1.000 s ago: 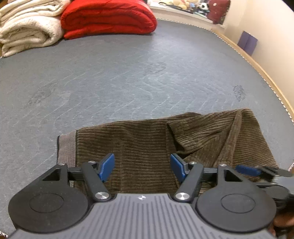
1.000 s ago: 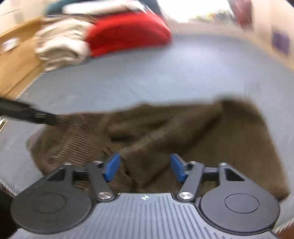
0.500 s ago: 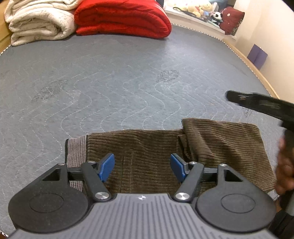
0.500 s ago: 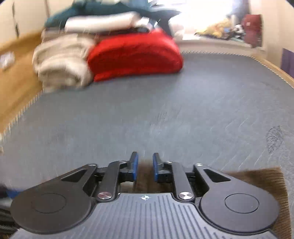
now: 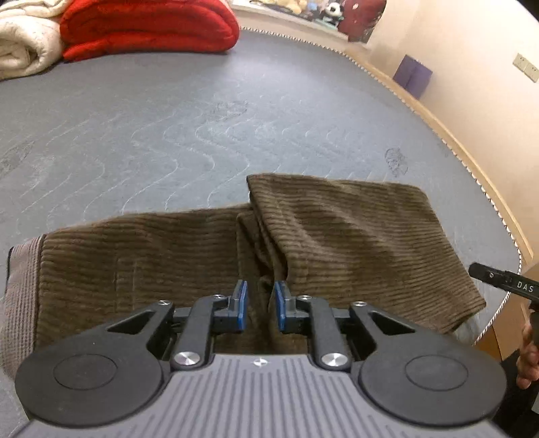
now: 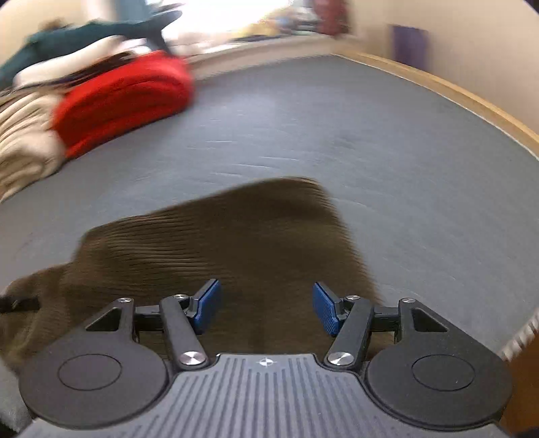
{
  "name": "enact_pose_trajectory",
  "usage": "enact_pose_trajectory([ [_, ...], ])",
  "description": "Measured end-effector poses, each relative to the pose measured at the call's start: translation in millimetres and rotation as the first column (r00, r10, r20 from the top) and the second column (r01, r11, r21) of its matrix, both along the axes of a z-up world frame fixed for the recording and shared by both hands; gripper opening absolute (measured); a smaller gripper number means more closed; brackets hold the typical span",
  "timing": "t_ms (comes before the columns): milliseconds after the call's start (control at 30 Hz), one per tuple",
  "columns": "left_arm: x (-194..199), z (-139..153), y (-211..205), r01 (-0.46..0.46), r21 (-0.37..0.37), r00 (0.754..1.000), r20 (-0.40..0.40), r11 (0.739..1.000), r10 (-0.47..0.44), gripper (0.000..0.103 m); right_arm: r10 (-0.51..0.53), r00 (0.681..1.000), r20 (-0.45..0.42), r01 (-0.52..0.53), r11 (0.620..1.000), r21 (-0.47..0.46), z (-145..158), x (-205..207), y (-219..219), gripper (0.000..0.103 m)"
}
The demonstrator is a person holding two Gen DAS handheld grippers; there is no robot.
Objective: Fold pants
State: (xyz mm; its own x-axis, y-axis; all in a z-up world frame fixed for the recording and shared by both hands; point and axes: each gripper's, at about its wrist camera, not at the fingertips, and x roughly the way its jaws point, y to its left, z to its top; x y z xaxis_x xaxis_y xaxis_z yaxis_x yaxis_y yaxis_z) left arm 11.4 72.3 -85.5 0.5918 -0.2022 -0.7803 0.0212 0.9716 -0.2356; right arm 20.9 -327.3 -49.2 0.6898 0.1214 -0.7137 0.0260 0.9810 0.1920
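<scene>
One pair of brown corduroy pants (image 5: pixel 188 262) lies across the near edge of the grey quilted mattress (image 5: pixel 235 128), its paler waistband (image 5: pixel 20 289) at the left end and a folded-over flap (image 5: pixel 353 236) lying on top at the right. The left hand-held gripper (image 5: pixel 259 305) sits low over the near edge of the pants, right where the flap's edge meets the lower layer; its two blue pads (image 5: pixel 240 305) are drawn close together with a ridge of cloth rising in the narrow gap, though whether they actually pinch it cannot be told. The right hand-held gripper (image 6: pixel 266 308) hovers above the flap end of the pants (image 6: pixel 219 242) with its two blue pads (image 6: pixel 324 311) spread wide and nothing between them; this view is blurred. In the left wrist view part of that right tool shows at the far right edge, beside the person's fingers (image 5: pixel 527 357). At the far end of the mattress lie two folded bundles side by side and touching: one red blanket (image 5: pixel 148 27) and one cream blanket (image 5: pixel 23 40). One purple box (image 5: pixel 411 74) stands against the wall beyond the wooden bed frame (image 5: pixel 465 148).
</scene>
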Motion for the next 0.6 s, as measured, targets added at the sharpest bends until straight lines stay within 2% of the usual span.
enact_pose_trajectory([
  [33, 1, -2, 1, -0.009, -0.011, 1.0, 0.003, 1.0, 0.009, 0.027, -0.032, 0.999, 0.0, 0.032, 0.999, -0.005, -3, 0, -8, 0.063],
  [100, 3, -7, 4, -0.038, -0.064, 0.999, -0.005, 0.997, 0.038, 0.044, -0.069, 0.998, -0.008, 0.068, 0.996, -0.049, -12, -1, -16, 0.064],
  [200, 7, -13, 6, -0.071, -0.124, 0.997, -0.024, 0.99, 0.068, 0.058, -0.114, 0.991, -0.073, 0.107, 0.99, -0.092, -29, 1, -26, 0.064],
  [267, 9, -14, 0, -0.063, -0.107, 0.998, 0.0, 0.992, 0.063, 0.058, -0.154, 0.981, -0.115, 0.144, 0.985, -0.092, -37, 4, -36, 0.068],
  [367, 16, -14, -12, -0.017, -0.076, 0.999, 0.048, 0.997, 0.021, 0.058, -0.214, 0.968, -0.133, 0.208, 0.977, -0.055, -41, 11, -45, 0.071],
  [433, 19, -18, -17, 0.001, -0.032, 0.999, 0.042, 0.999, 0.0, 0.057, -0.222, 0.963, -0.156, 0.221, 0.975, -0.022, -44, 18, -49, 0.071],
  [467, 21, -23, -19, -0.005, 0.016, 0.999, 0.032, 1.0, 0.005, 0.046, -0.218, 0.962, -0.162, 0.221, 0.975, -0.003, -46, 20, -49, 0.071],
  [500, 26, -29, -21, -0.018, 0.065, 1.0, 0.024, 0.998, 0.017, 0.026, -0.206, 0.964, -0.167, 0.211, 0.977, 0.013, -48, 21, -47, 0.071],
  [567, 34, -40, -18, -0.058, 0.168, 0.998, -0.014, 0.984, 0.062, 0.0, -0.176, 0.971, -0.163, 0.18, 0.984, 0.011, -50, 23, -41, 0.07],
  [600, 38, -46, -13, -0.087, 0.222, 0.994, -0.038, 0.971, 0.098, 0.0, -0.158, 0.975, -0.155, 0.16, 0.987, 0.0, -50, 23, -38, 0.07],
])
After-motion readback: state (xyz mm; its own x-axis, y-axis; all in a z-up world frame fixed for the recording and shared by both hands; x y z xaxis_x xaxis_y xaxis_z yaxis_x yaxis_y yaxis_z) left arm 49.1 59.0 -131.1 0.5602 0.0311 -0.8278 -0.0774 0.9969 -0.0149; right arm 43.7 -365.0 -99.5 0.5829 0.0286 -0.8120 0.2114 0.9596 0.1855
